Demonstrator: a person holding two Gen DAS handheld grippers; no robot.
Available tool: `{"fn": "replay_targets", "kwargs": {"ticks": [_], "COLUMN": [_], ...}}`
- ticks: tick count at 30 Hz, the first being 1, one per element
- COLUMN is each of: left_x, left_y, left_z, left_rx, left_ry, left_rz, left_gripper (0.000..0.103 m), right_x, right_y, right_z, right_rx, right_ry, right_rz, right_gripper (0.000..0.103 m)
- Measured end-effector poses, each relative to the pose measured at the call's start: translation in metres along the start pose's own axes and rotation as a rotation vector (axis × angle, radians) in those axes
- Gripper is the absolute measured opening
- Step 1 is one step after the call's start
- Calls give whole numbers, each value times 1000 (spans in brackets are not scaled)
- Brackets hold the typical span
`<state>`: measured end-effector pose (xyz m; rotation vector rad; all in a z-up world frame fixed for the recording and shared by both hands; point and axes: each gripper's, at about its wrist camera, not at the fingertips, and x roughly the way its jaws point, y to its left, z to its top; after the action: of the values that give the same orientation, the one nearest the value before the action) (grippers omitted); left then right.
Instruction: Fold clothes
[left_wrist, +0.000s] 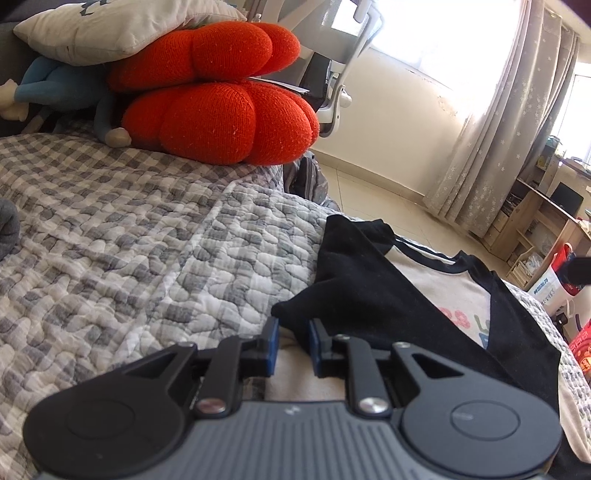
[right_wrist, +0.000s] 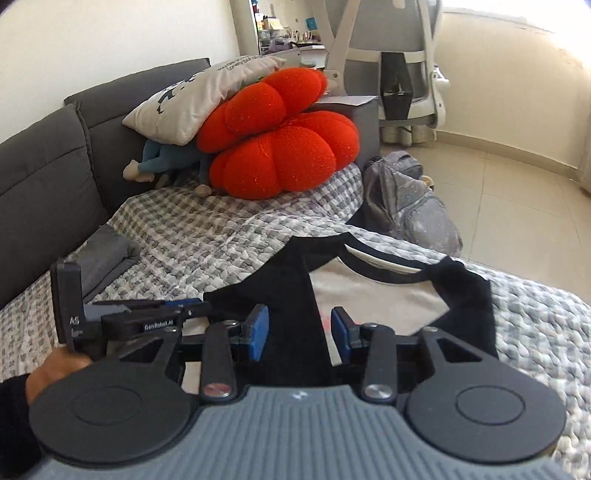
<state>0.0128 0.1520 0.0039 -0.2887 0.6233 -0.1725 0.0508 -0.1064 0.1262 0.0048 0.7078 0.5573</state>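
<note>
A T-shirt (left_wrist: 443, 291) with a white body and black sleeves lies flat on the checked quilt (left_wrist: 110, 240), with one black sleeve folded in across its front. My left gripper (left_wrist: 293, 332) sits low at the shirt's left sleeve corner. Its blue pads (left_wrist: 273, 341) stand a narrow gap apart, and no cloth is pinched between them. In the right wrist view the T-shirt (right_wrist: 369, 288) is spread ahead. My right gripper (right_wrist: 300, 325) hovers open over the folded black sleeve and grips nothing. A hand holds the left gripper (right_wrist: 201, 305) at the left.
Two red pumpkin cushions (right_wrist: 284, 155), a white pillow (right_wrist: 192, 103) and a blue plush toy (right_wrist: 162, 158) are stacked at the far end. Folded grey cloth (right_wrist: 107, 254) lies by the sofa back. A grey backpack (right_wrist: 402, 199) sits on the floor past the quilt's edge.
</note>
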Motion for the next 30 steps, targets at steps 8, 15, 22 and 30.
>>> {"fn": "replay_targets", "kwargs": {"ticks": [8, 15, 22, 30], "left_x": [0, -4, -8, -13], "left_y": [5, 7, 6, 4], "left_z": [-2, -5, -9, -6], "left_rx": [-17, -39, -34, -10], "left_ry": [-8, -10, -12, -38], "left_rz": [-57, -74, -81, -23], "left_gripper": [27, 28, 28, 31], "right_x": [153, 192, 191, 198], "right_y": [12, 33, 24, 22], "right_z": [47, 39, 37, 25], "right_rx": [-84, -224, -171, -210], "right_ry": [96, 170, 67, -15], "right_rz": [-71, -97, -177, -202], "right_gripper": [42, 5, 4, 4]}}
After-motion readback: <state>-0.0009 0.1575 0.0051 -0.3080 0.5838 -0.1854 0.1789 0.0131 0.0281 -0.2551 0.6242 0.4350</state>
